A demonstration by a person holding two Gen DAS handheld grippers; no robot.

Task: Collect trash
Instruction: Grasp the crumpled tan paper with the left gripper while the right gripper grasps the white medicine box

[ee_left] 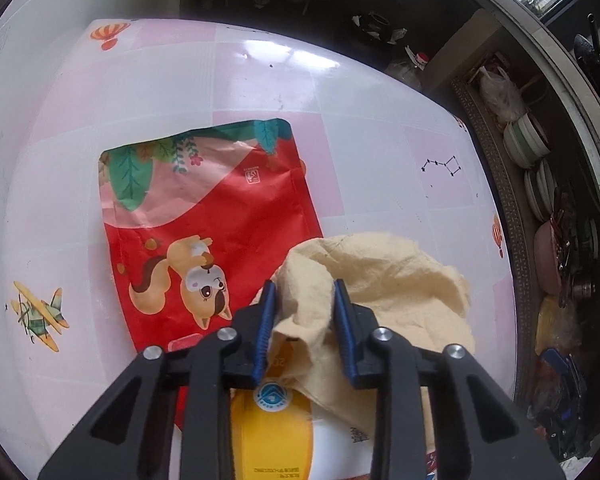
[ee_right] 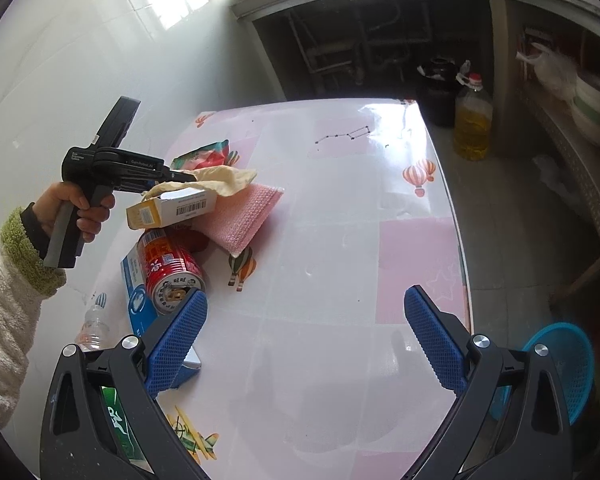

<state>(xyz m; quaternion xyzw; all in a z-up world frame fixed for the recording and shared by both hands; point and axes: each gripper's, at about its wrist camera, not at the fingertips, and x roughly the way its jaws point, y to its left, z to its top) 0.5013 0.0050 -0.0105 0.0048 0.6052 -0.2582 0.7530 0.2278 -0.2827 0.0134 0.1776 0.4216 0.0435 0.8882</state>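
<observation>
My left gripper [ee_left: 305,292] is shut on a crumpled beige tissue [ee_left: 384,280] above a red snack bag [ee_left: 204,216] and a yellow-and-white carton [ee_left: 276,432]. From the right wrist view the left gripper [ee_right: 188,177] holds the tissue [ee_right: 224,178] over the carton [ee_right: 172,208], beside a pink bubble-wrap pouch [ee_right: 244,216] and a red can [ee_right: 170,268]. My right gripper [ee_right: 304,332] is open and empty above the table [ee_right: 340,240]. A blue mesh basket [ee_right: 560,368] stands on the floor to the right of the table.
A blue-and-white box [ee_right: 140,300], a small clear bottle [ee_right: 94,326] and a green packet [ee_right: 118,424] lie at the table's left edge. An oil bottle [ee_right: 473,120] stands on the floor beyond. Shelves with bowls [ee_left: 526,144] run along the right.
</observation>
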